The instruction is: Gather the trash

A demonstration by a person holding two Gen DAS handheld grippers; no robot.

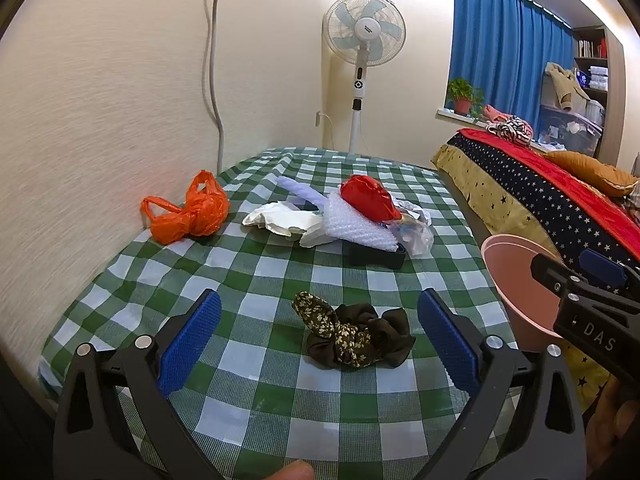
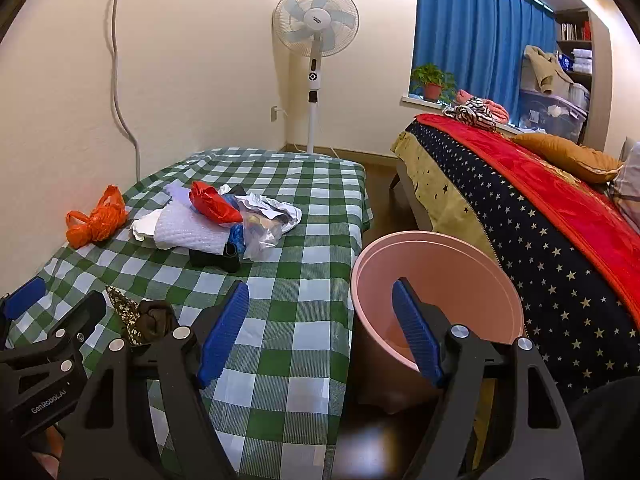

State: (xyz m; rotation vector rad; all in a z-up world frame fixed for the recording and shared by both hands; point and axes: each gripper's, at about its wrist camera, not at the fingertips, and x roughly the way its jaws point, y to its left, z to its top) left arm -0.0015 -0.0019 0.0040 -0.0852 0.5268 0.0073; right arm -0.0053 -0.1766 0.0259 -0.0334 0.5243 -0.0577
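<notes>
1. A desk draped in a green-and-white checked woven cloth stands against a pale textured wall.
2. Near its front lies a dark brown scrunched fabric piece with a floral-print strip, soft and bunched.
3. At the left, near the wall, sits a knotted orange thin plastic bag, crinkled, its handles looped.
4. Further back in the middle is a heap of trash: a glossy red plastic bag on top, a sheet of white bubbly foam wrap, a creased white paper wrapper, crumpled clear plastic film, and a flat black box underneath.
5. A round pink plastic bin, smooth-walled, stands on the floor between the desk's right edge and a bed with a star-print navy cover.
6. The left tongs, with ribbed blue pads on black arms, are spread as wide as they go; the brown fabric lies on the cloth between the pads, apart from both.
7. The right tongs are spread wide and hold nothing; one pad is over the cloth, the other is seen against the bin's mouth.
</notes>
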